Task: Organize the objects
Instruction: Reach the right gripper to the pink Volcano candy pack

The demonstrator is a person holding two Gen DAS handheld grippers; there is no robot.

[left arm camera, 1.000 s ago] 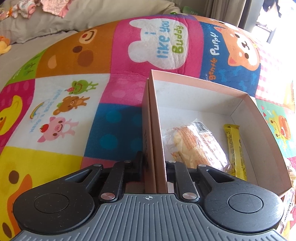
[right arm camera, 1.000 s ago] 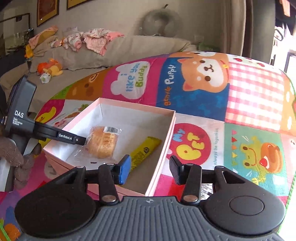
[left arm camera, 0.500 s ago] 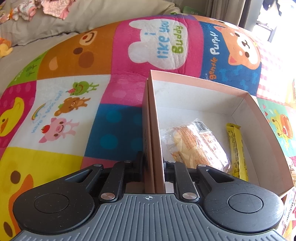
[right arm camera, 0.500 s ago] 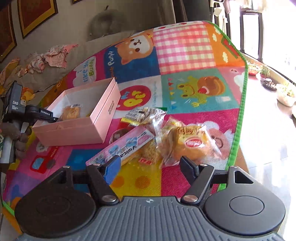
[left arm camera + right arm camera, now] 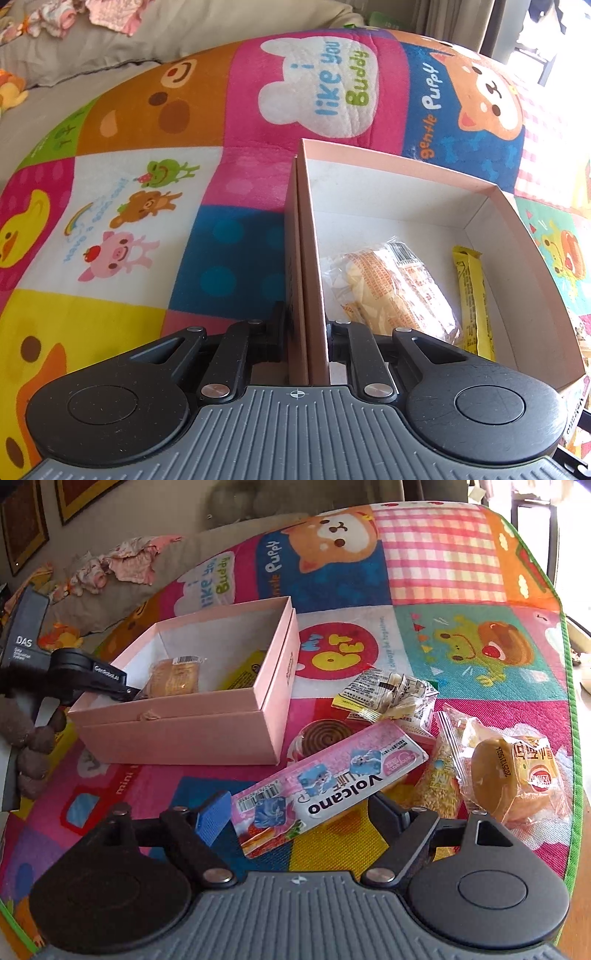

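A pink open box (image 5: 388,162) sits on the colourful mat; it also shows in the right wrist view (image 5: 184,734). Inside lie a wrapped pastry (image 5: 395,284) and a yellow bar (image 5: 474,299). My left gripper (image 5: 306,328) is shut on the box's near wall. My right gripper (image 5: 295,812) is open, its jaws on either side of the near end of a pink Volcano packet (image 5: 328,786). Right of it lie a wrapped round cake (image 5: 513,779), a grain snack bag (image 5: 439,779), a spiral biscuit (image 5: 325,734) and a clear candy bag (image 5: 388,694).
The play mat (image 5: 443,565) has a green edge (image 5: 570,701) at the right, with floor beyond. A grey couch with clothes (image 5: 122,565) and soft toys (image 5: 11,92) stands behind the mat.
My right gripper has swung away from the box and come down to the snack pile, its jaws now around the pink packet's end. My left gripper has kept its hold on the box wall.
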